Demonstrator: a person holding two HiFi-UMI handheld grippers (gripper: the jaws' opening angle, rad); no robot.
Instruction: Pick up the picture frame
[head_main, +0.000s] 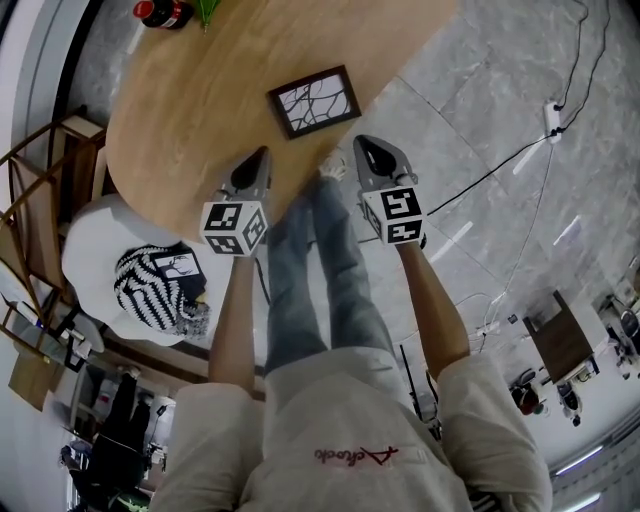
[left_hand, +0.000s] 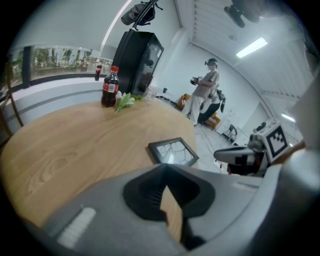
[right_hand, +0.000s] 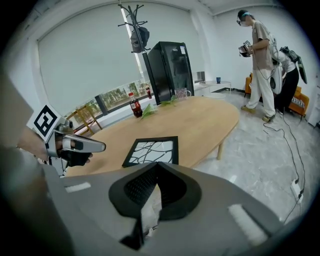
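Frame (head_main: 315, 100) lies flat on the table (head_main: 180, 130), close to its edge, a little way in front of us. We hold our left gripper (head_main: 262, 155) and right gripper (head_main: 362, 142) with tips pressed together, gripping nothing. The bottle (head_main: 163, 12) is cut off at the top.

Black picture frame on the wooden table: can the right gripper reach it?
Probably yes: the black picture frame lies near the wooden table's edge, with nothing between it and the right gripper, whose jaws are shut.
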